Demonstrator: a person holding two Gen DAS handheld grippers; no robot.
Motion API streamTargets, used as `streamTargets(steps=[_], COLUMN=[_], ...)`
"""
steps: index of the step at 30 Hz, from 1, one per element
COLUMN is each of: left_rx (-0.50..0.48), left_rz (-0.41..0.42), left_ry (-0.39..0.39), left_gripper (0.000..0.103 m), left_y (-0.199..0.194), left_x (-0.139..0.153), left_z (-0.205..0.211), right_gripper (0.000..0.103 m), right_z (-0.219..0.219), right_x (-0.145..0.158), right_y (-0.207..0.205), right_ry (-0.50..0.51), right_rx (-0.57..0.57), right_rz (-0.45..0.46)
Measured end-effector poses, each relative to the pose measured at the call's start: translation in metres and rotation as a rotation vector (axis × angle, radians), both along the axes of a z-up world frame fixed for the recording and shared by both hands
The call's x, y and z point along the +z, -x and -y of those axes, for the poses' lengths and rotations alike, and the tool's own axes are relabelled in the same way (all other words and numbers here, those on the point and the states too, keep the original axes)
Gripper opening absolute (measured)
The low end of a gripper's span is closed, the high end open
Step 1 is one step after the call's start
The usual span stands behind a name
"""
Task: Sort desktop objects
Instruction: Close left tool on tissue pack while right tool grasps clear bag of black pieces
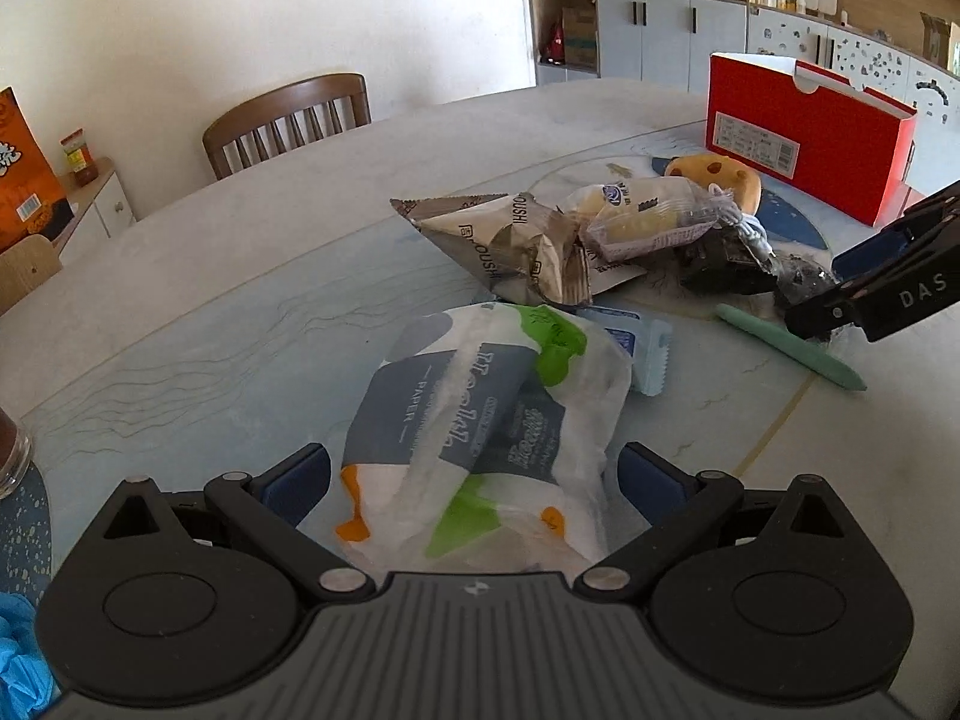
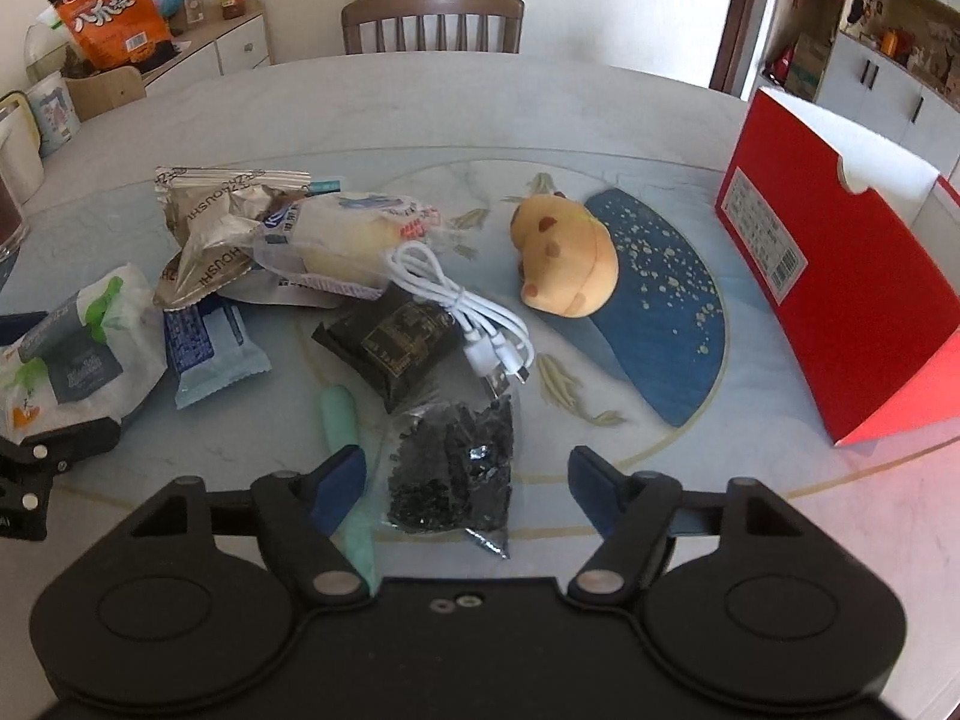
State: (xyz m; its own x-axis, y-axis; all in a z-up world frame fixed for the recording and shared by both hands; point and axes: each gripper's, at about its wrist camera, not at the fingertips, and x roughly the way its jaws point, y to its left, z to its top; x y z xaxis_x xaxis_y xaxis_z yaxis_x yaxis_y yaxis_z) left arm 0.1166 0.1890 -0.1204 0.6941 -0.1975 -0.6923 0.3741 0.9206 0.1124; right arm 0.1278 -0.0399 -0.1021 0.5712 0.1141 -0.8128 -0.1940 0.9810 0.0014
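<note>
The left gripper stands wide with the tissue pack between its pads, not pinched. The right gripper gapes around the clear bag of black bits, the green pen passing under its left pad.

The green pen is partly hidden behind the right tongs; the glass jar is cut off at the picture's left edge.

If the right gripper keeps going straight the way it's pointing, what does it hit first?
Most likely the clear bag of black pieces, which lies between the open fingers of the right gripper. The green pen lies just beside its left finger; depth is hard to judge.
</note>
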Motion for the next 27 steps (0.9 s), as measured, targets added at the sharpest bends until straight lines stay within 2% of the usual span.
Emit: streamTargets(steps=[2,6,8,13,20,27], left_rx=[0.001,0.007,0.013,0.033,0.067,0.113], left_rz=[-0.008,-0.012,-0.010,-0.017,-0.012,0.005], left_ry=[0.002,0.005,0.004,0.009,0.022,0.030], left_gripper=[0.094,0.086,0.081,0.068,0.065,0.065], left_y=[0.000,0.000,0.001,0.002,0.009,0.021], left_x=[0.000,0.001,0.001,0.005,0.016,0.033], left_z=[0.001,0.001,0.001,0.002,0.004,0.009], right_gripper=[0.060,0.054,0.047,0.040,0.038,0.038], right_z=[0.001,0.003,0.003,0.003,0.010,0.017], right_x=[-0.001,-0.002,-0.002,0.000,0.006,0.021], right_y=[-0.001,-0.002,-0.001,0.001,0.007,0.016], right_ry=[-0.010,-0.026,-0.020,-0.014,-0.018,-0.038], right_rx=[-0.007,-0.017,-0.014,-0.017,-0.038,-0.010], right_rz=[-0.014,-0.029,-0.030,-0.025,-0.009,0.038])
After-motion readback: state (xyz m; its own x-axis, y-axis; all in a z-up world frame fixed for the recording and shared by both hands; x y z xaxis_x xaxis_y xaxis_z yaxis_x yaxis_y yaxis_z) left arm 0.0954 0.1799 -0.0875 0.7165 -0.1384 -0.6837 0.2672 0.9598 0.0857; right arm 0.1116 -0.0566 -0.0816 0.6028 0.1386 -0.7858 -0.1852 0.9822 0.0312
